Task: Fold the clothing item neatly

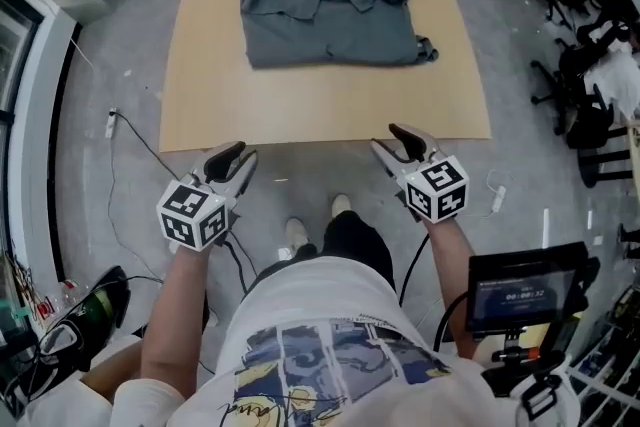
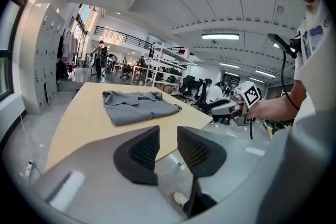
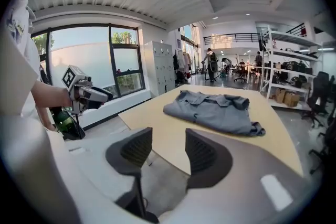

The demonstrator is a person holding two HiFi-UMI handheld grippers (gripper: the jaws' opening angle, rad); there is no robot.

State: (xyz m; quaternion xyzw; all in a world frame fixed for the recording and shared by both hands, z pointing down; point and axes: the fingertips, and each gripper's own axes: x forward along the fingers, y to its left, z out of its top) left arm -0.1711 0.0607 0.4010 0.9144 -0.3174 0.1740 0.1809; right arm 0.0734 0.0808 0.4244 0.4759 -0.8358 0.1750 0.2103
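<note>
The grey collared fabric shirt (image 1: 330, 18), folded on the pale wooden tabletop (image 1: 210, 105), looks light and limp, best pinched at corners; left hand-held gripper (image 1: 236, 165) and right hand-held gripper (image 1: 393, 141) hover parted, empty.

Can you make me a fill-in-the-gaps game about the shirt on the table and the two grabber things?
1. The grey collared cloth shirt lies neatly ___ on the light wooden table.
2. Between the black jaws of the left gripper there is ___.
3. The right gripper has jaws that are not shut but ___.
4. Both grippers hang short of the table's near edge, above the grey ___.
Missing words: folded; nothing; open; floor.
</note>
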